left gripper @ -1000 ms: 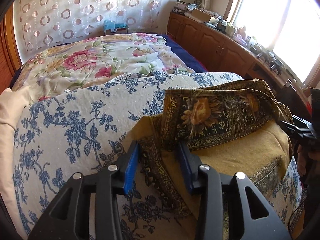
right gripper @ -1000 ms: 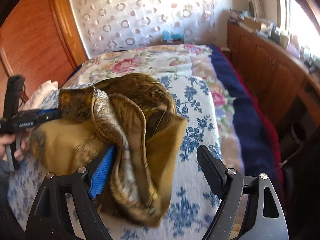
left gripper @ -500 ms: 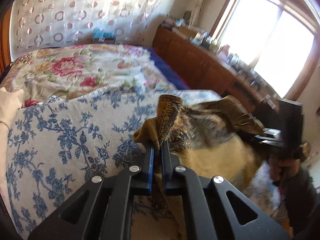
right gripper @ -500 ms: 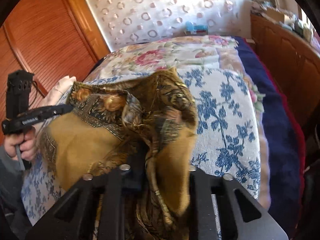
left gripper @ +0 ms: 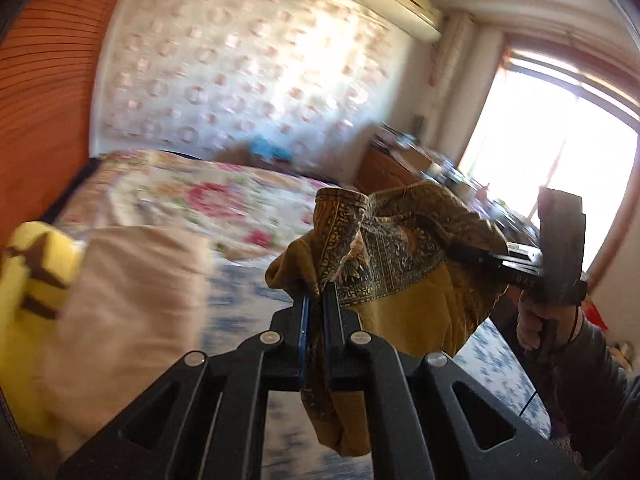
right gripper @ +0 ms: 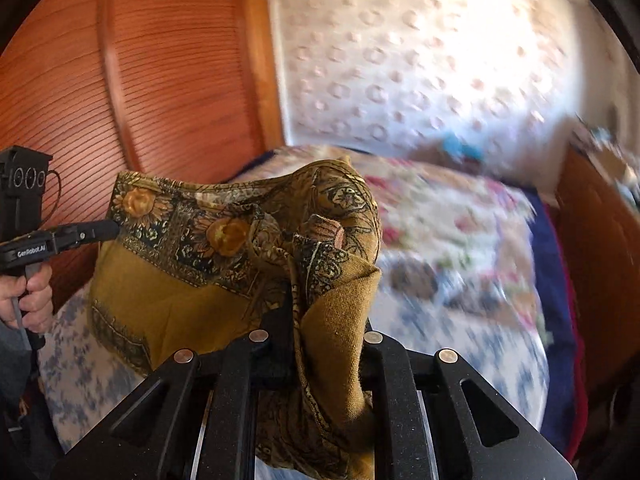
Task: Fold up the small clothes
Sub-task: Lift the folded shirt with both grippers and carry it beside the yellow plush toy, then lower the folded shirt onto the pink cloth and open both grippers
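A mustard-yellow garment (left gripper: 404, 280) with a dark ornate floral border hangs in the air between both grippers, above the bed. My left gripper (left gripper: 316, 300) is shut on one bunched edge of it. My right gripper (right gripper: 320, 312) is shut on the other edge, and cloth drapes over its fingers and hides the tips. In the left wrist view the right gripper (left gripper: 480, 256) grips the cloth's far right side. In the right wrist view the left gripper (right gripper: 108, 228) grips its left corner. The garment (right gripper: 192, 292) sags between them.
The bed below has a blue-and-white floral cover (right gripper: 460, 320) and a pink floral quilt (left gripper: 200, 196) behind. A beige pillow (left gripper: 132, 300) and a yellow item (left gripper: 28, 280) lie at the left. A wooden wardrobe (right gripper: 160, 80) stands left, a cabinet (right gripper: 600, 240) right.
Both grippers have lifted the garment off the bed into the air; both views have tilted upward and blur with motion. Both grippers, open one second ago, are shut on the cloth.
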